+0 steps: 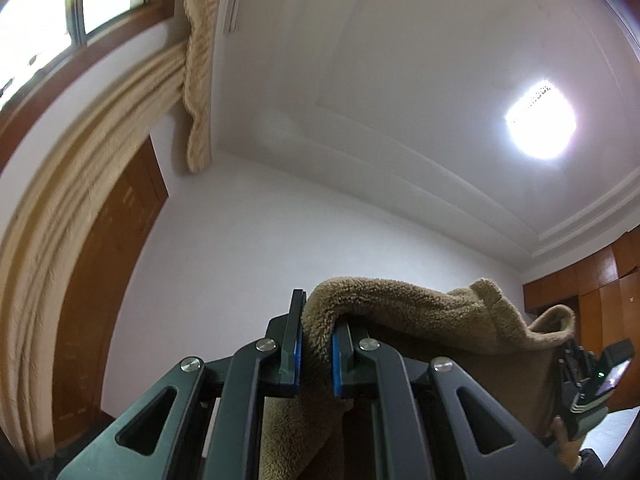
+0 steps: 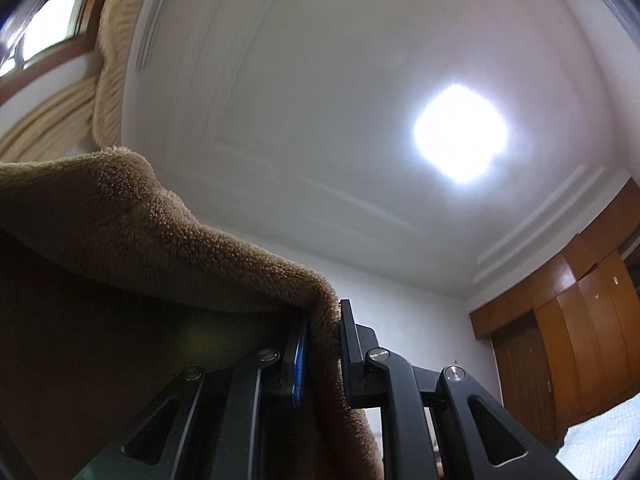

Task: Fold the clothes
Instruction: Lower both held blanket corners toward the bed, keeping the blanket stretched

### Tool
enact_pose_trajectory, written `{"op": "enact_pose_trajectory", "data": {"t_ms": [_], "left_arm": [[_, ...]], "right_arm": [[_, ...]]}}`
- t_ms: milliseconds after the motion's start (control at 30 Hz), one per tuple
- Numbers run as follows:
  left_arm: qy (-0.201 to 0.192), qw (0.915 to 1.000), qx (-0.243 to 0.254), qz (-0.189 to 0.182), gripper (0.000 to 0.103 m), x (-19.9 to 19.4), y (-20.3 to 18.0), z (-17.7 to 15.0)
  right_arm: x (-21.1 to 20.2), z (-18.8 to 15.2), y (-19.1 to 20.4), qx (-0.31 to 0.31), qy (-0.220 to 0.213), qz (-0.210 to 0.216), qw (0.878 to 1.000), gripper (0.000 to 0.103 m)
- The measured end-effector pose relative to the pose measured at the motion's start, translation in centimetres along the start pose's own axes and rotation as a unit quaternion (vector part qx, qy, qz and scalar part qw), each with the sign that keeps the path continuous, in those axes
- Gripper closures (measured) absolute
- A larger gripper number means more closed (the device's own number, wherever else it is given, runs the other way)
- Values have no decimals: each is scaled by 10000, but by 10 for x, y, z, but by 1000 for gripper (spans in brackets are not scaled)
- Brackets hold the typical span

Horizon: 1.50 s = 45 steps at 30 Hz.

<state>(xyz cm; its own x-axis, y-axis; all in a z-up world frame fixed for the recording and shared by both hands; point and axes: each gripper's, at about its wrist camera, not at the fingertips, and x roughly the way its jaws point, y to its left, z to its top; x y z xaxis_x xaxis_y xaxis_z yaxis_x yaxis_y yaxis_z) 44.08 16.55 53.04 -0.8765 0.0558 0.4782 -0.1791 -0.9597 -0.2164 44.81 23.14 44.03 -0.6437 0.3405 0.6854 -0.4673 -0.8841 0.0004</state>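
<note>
The left tool [image 1: 316,344] is clamped nearly closed on a brown fleece garment [image 1: 420,312], which drapes toward 3 o'clock. The right tool [image 2: 323,344] pinches the same fleece, spreading toward 9 o'clock.

A bright square ceiling light [image 1: 541,120] glows overhead. Beige curtains [image 1: 60,216] hang beside a window [image 1: 48,12], and wooden wardrobes [image 2: 580,320] line the far white wall [image 1: 280,248].

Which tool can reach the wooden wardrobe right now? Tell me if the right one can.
Probably not. The right tool is shut on the brown fleece garment, held up toward the ceiling, and the wooden wardrobe stands well off across the room.
</note>
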Motion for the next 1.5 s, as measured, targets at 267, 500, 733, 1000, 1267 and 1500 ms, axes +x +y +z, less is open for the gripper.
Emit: {"op": "enact_pose_trajectory", "data": {"t_ms": [267,500,733,1000,1267,1500], "left_arm": [[-510,9982,187,250,88,-54,17,24],[-757,9955,435,364,88,-87,6,20],[-798,9945,567,380,87,-102,14,31],[-729,9944,646,414,86,-112,32,36],[-280,9953,788,487,86,-98,45,12],[712,9908,806,824,86,-35,78,-42]], "right_arm": [[-22,21,14,-293,-652,-197,9972,89],[-32,37,25,-365,-926,-286,9946,89],[-45,54,33,-393,-1301,-455,9897,89],[-49,43,61,-720,-1209,-432,9891,89],[-46,24,93,-1061,-947,-378,9891,89],[-5,-46,159,-1471,-129,-47,9890,89]]}}
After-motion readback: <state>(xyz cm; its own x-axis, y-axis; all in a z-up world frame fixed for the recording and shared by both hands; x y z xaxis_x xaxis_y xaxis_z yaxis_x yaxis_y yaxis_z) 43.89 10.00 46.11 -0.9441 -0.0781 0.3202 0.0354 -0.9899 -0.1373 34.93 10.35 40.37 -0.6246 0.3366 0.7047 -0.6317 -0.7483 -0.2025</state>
